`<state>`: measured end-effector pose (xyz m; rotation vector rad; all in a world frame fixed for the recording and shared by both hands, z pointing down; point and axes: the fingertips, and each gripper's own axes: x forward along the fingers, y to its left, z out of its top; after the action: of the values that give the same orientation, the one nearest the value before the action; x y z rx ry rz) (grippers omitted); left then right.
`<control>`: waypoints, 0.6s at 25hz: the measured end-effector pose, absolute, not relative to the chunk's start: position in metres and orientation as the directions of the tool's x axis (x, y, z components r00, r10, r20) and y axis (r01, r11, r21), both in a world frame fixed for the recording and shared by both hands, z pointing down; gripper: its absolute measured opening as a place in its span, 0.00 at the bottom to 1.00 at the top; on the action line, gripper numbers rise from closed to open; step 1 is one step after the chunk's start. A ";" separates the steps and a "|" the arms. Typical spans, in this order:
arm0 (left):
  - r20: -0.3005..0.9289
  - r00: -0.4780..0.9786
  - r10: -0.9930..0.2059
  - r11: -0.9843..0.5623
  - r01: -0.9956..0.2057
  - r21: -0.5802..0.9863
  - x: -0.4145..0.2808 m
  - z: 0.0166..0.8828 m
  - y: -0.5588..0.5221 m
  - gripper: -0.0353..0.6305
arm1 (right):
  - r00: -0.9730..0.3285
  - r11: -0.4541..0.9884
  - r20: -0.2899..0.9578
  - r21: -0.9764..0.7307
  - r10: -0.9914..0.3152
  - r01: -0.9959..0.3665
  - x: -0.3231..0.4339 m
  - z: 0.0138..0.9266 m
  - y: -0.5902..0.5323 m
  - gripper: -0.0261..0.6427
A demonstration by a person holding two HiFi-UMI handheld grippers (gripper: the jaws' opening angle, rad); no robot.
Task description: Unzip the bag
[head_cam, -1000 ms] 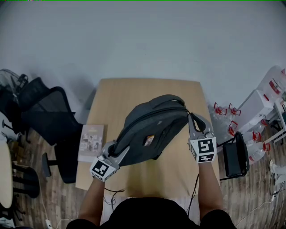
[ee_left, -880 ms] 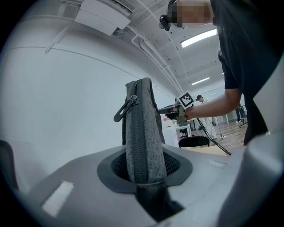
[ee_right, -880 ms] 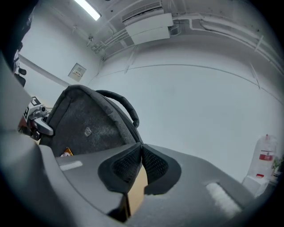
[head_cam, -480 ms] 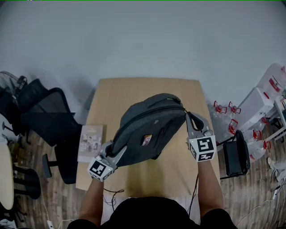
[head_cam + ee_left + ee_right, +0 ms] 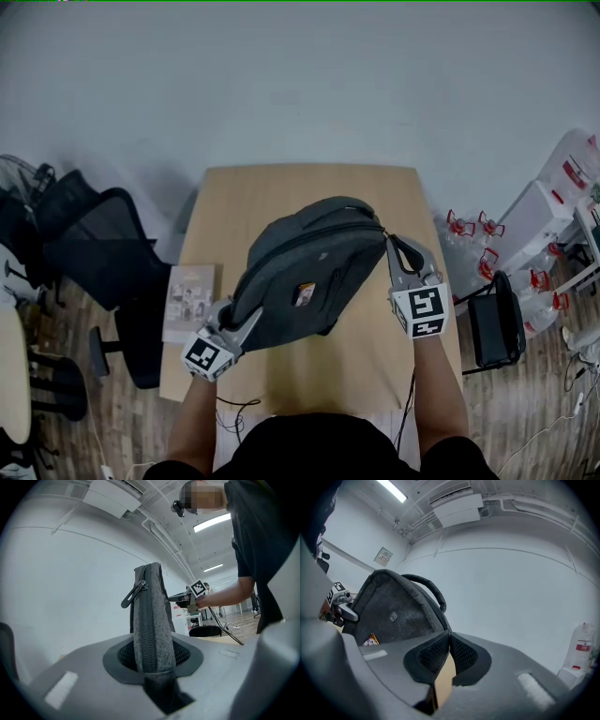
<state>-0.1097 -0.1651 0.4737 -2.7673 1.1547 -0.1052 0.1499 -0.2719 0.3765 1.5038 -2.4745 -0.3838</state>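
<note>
Left gripper (image 5: 152, 667) clamps the grey fabric backpack (image 5: 300, 262) by its zipped edge (image 5: 143, 620) as an anchor. Right gripper (image 5: 387, 242), jaws closed together, sits at the opposite corner.

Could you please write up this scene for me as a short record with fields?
surface: wooden table
bag: grey backpack, held between the two grippers; zip closed where it shows
left gripper: fingers shut on the bag's zipped edge
right gripper: fingers together at the bag's opposite edge; whether they pinch a zip pull cannot be told
also on table: booklet, at the left edge
beside table: black chair
</note>
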 end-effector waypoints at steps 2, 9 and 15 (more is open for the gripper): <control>0.012 0.699 -0.715 -0.692 -0.706 -0.149 -0.109 0.473 -0.165 0.24 | -0.458 0.444 0.046 0.349 -0.888 -0.825 0.150 0.374 -0.270 0.06; 0.028 0.675 -0.738 -0.672 -0.730 -0.122 -0.119 0.480 -0.159 0.27 | -0.498 0.454 0.000 0.411 -0.867 -0.791 0.132 0.363 -0.253 0.06; 0.057 0.635 -0.771 -0.636 -0.762 -0.121 -0.131 0.478 -0.158 0.42 | -0.547 0.479 -0.019 0.459 -0.837 -0.748 0.104 0.351 -0.234 0.06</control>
<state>-0.1312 -0.1580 0.4784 -2.7620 1.2975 -0.1582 0.1045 -0.2335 0.3513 1.3687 -2.5168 -0.6262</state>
